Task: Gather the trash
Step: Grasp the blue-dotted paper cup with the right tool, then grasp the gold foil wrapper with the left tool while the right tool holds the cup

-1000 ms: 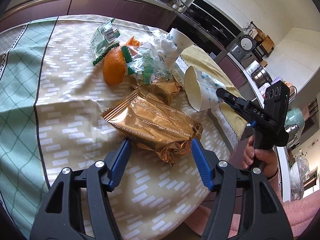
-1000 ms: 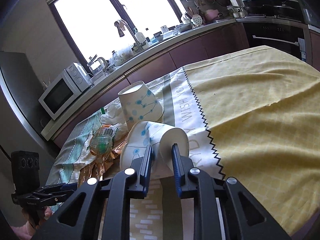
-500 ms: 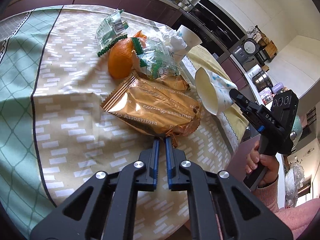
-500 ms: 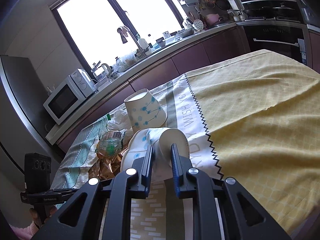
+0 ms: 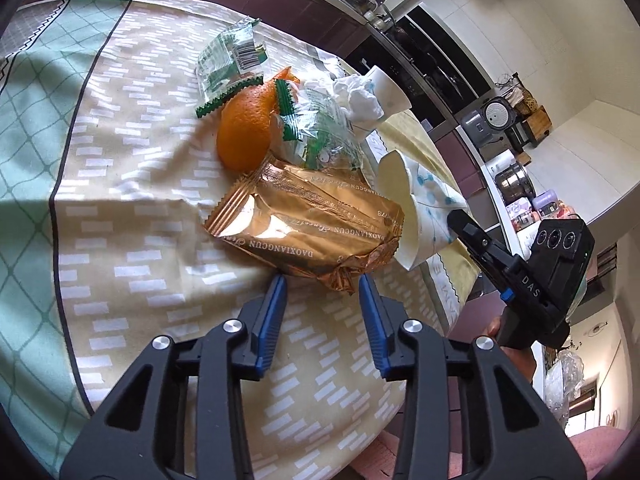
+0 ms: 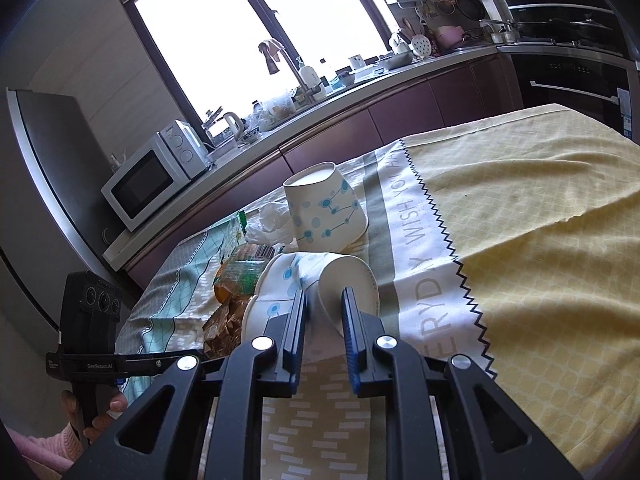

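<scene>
While held low over the tablecloth [image 5: 120, 208], spread apart:
Left gripper [image 5: 322, 292]: blue-padded fingers [image 5: 272, 312] parted, nothing between them, tips just short of the near crimped edge of the gold wrapper [image 5: 308, 228].
Right gripper [image 6: 323, 312]: clamped on the squashed paper cup [image 6: 312, 284] near its base; seen in the left view at [image 5: 460, 220], right of the gold wrapper.
Gold wrapper: lying flat on the tablecloth, centre of the trash pile, lettering upside down from the left view; only a crumpled corner visible in the right view [image 6: 224, 328].
Squashed paper cup: on its side, white with blue dots, touching the right end of the gold wrapper, mouth turned toward the left camera [image 5: 404, 208].
Orange peel [image 5: 244, 132]: just behind the gold wrapper, touching its far edge.
Clear green-printed wrapper [image 5: 320, 132]: behind the gold wrapper, leaning against the orange peel.
Second green wrapper [image 5: 230, 60]: farther behind the gold wrapper, barcode up, resting on the peel's far side.
Crumpled tissue [image 5: 356, 96]: beyond the clear wrapper, far right of the gold wrapper.
Upturned paper cup [image 6: 324, 208]: base up, behind the squashed cup, beside the tissue [image 6: 272, 224].
Microwave [image 6: 152, 176]: on the counter well beyond the pile.
</scene>
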`<state>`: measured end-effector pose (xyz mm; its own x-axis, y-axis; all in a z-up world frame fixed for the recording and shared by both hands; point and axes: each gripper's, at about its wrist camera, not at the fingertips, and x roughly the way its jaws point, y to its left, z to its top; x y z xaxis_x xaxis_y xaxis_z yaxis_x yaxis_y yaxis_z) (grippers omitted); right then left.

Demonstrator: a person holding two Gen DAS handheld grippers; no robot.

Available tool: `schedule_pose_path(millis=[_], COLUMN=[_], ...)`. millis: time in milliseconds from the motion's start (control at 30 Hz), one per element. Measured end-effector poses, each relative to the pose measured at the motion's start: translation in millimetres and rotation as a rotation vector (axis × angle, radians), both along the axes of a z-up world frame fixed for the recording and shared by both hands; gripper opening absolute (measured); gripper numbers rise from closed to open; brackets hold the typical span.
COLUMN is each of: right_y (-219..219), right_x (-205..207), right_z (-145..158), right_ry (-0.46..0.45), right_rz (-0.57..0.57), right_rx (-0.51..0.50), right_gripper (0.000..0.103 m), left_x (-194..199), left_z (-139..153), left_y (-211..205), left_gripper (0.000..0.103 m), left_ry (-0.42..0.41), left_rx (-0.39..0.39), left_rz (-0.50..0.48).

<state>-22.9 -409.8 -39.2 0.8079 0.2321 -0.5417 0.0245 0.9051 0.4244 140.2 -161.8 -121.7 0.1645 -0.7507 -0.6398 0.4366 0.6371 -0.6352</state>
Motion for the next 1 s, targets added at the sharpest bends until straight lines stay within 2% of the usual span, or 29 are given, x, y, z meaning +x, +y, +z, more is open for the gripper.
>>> schedule_pose_path(millis=[67,200,367,433,500,600,800,1000], right_y=[6,13,21,21,20,16,6,6], right_x=[2,5,6,6,5,4,1,0], right_z=[0,-2,-6,-7,-6,-5,-9,-10], right_ry=[0.003,0.007,0.008,0.007,0.003,0.001,-0.002,-0.007], right_rz=[0.022,0.057,0.1,0.103,0.099,0.096,0.073,0.092], right_rx=[-0.011,-0.005,0.009,0.021,0.024,0.041,0.064,0.07], right_gripper=[0.016,0.016,0.015,0.015,0.015,0.015,0.015,0.015], left_x=[2,6,5,6,8,9,2,3], left_z=[0,-1,0,-2,-3,-7,11,24], left_y=[-1,-1,-4,-6,-8,-7,-6,6], left_gripper=[0.036,0.046,0.05,0.042,0.02,0.001,0.001,0.001], left_ry=[0.009,0.038,0.029,0.014,0.01,0.02,-0.091,-0.151], left_rx=[-0.004,-0.038,-0.04,-0.022,0.004,0.007,0.04,0.095], left_rz=[0.003,-0.001,0.003,0.017,0.027,0.034,0.053,0.088])
